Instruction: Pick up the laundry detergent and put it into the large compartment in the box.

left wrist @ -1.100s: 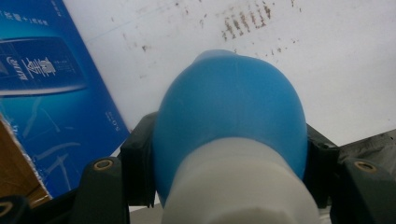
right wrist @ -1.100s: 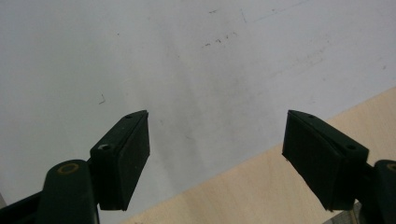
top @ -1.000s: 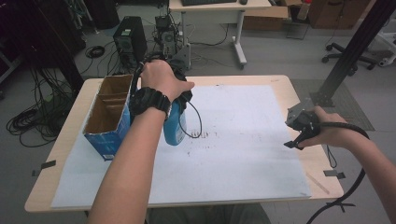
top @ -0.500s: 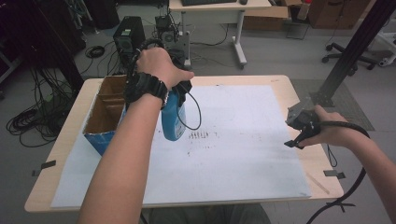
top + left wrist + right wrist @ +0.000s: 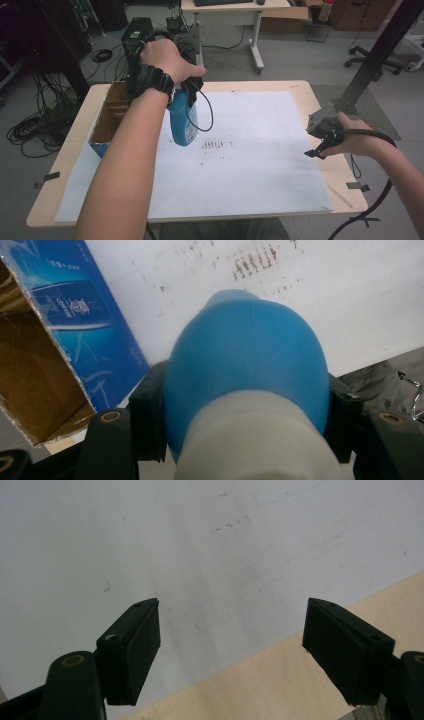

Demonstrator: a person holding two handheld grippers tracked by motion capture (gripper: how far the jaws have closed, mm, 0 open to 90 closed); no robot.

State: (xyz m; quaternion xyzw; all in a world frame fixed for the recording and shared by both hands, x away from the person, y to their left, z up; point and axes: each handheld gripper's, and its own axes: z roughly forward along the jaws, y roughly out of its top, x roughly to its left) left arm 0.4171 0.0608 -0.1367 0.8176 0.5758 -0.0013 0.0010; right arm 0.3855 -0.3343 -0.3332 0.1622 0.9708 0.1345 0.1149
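- Your left tool [image 5: 245, 440] is clenched on the blue bottle [image 5: 183, 122], held clear above the desk [image 5: 300, 90], beside the open box [image 5: 107, 120].
- Your right tool [image 5: 232, 650] is released, jaws wide over the white sheet [image 5: 260, 165].

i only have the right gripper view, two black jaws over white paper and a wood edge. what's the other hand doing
Observer: The left tool holds a blue bottle above the white sheet.
Operator: is the grip solid
Observer: The left gripper view has both pads pressed against the bottle's sides, near its white cap.
Operator: anything next to it
Observer: An open cardboard box with blue sides sits at the table's left, close beside the bottle.
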